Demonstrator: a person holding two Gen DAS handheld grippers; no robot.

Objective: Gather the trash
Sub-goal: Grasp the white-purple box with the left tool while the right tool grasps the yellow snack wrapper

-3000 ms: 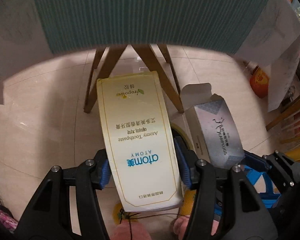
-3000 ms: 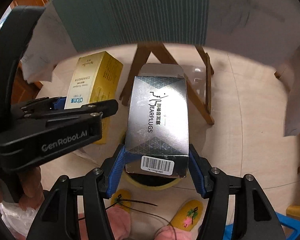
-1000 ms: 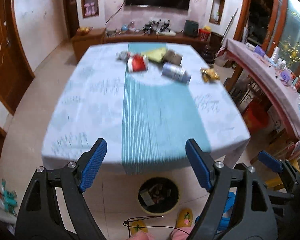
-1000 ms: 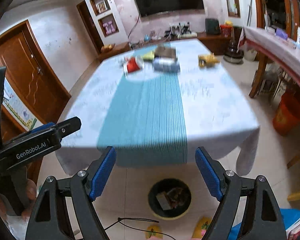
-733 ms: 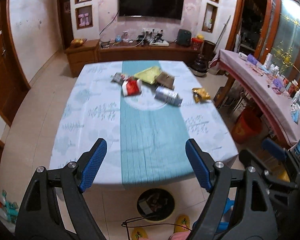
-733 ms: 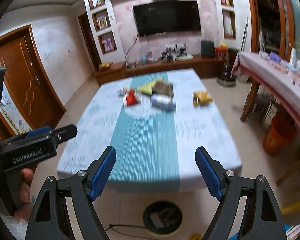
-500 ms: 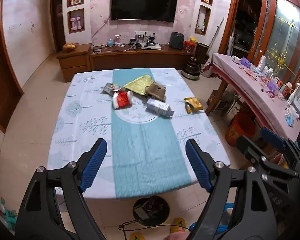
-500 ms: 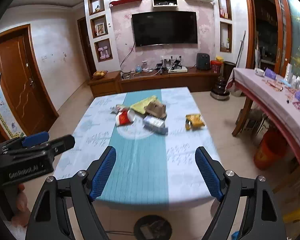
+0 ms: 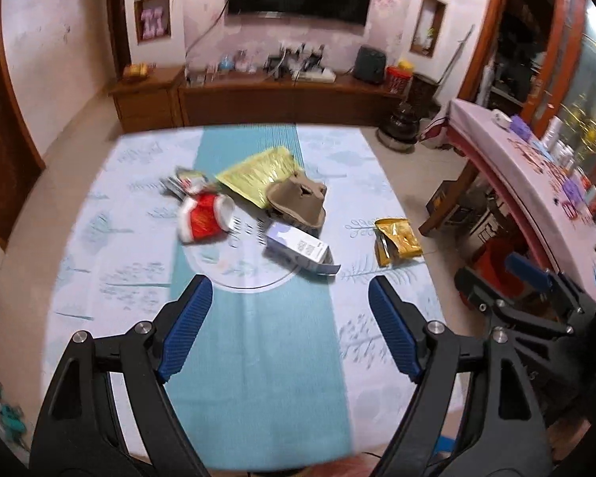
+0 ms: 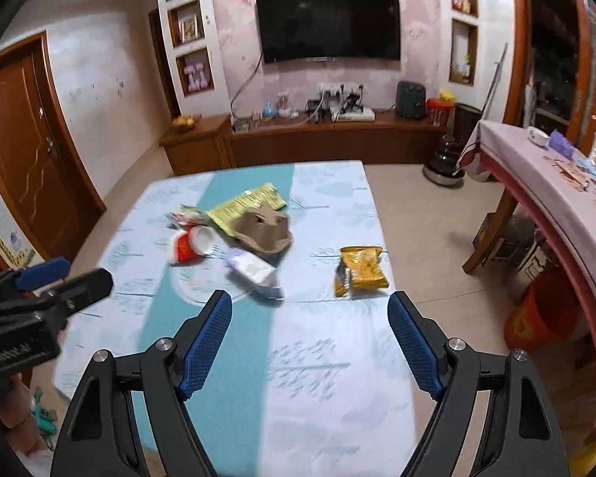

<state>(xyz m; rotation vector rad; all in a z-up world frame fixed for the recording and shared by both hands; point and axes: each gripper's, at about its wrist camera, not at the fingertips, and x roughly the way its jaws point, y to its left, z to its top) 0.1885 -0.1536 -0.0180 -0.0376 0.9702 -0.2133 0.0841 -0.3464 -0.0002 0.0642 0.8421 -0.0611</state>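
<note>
Trash lies on the far half of a table [image 9: 111,278] under a pale cloth with a teal runner. There is a red and white cup [image 9: 202,220] [image 10: 188,244], a white and purple carton [image 9: 300,248] [image 10: 254,272], a crumpled brown paper piece [image 9: 298,198] [image 10: 262,226], a yellow-green sheet [image 9: 254,173] [image 10: 246,202], a small crumpled wrapper [image 9: 182,181] and a golden snack bag [image 9: 397,240] [image 10: 361,270]. My left gripper [image 9: 286,292] hangs open and empty above the near half of the runner. My right gripper [image 10: 310,304] is open and empty too, short of the carton and bag.
A long side table [image 10: 556,198] with a pink cloth and small items runs along the right. An orange bucket [image 10: 540,310] stands under it. A wooden TV cabinet [image 10: 298,139] lines the far wall, and a wooden door [image 10: 24,147] is at left.
Three seconds ago each gripper was shut on a box over the bin; both are now empty and open. In the last second both rose and moved forward over the table towards the trash.
</note>
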